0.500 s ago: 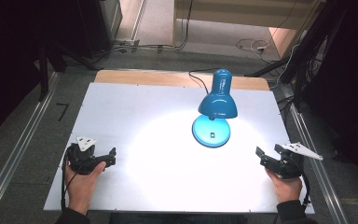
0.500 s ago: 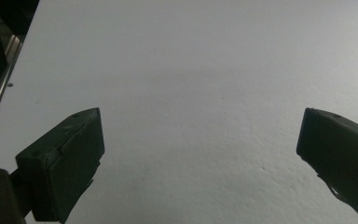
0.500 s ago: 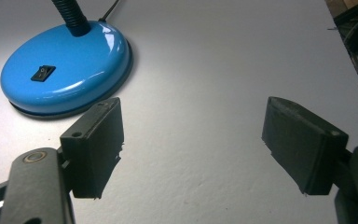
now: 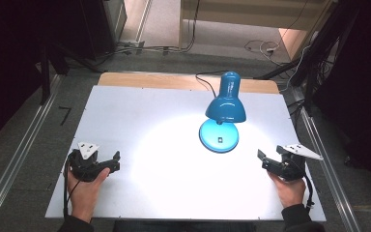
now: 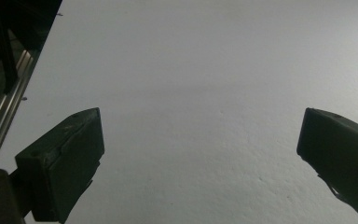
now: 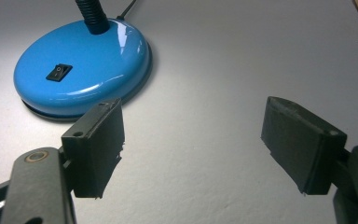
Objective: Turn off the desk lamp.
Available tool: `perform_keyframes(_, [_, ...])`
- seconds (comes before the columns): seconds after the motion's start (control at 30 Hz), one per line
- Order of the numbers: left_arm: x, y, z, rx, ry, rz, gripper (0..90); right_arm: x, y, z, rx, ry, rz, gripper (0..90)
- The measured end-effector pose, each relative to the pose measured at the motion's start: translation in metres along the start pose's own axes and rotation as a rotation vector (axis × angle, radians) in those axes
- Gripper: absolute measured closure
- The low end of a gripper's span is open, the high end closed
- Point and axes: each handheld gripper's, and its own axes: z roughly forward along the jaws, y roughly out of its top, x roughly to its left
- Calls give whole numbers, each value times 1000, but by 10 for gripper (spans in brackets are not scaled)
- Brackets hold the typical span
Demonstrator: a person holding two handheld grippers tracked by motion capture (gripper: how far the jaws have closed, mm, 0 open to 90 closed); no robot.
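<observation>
A blue desk lamp (image 4: 225, 103) stands right of the table's middle, lit, with its shade bent over its round base (image 4: 218, 137). Its light falls as a bright pool on the white tabletop (image 4: 125, 111). My left gripper (image 4: 115, 161) rests low at the near left, jaws wide apart over bare table (image 5: 200, 140). My right gripper (image 4: 263, 159) sits at the near right, open and empty (image 6: 193, 135), pointing toward the lamp base (image 6: 81, 70). The base's black rocker switch (image 6: 58, 72) faces up, a short way ahead and to the left of the jaws.
The lamp's black cable (image 4: 204, 81) runs off the far edge over a wooden strip (image 4: 149, 79). Metal rails (image 4: 19, 154) line the table's left and right sides. Dark floor and furniture lie beyond.
</observation>
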Motion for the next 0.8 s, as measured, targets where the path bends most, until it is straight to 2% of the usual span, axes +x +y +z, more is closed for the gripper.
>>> perform_keyframes(0.33, [-1, 0, 0, -6, -17, -3, 11, 13, -1, 13, 18, 33, -54, 208])
perform_keyframes(0.8, [0, -1, 1, -7, -19, -14, 11, 20, 5, 25, 4, 72, -51, 199])
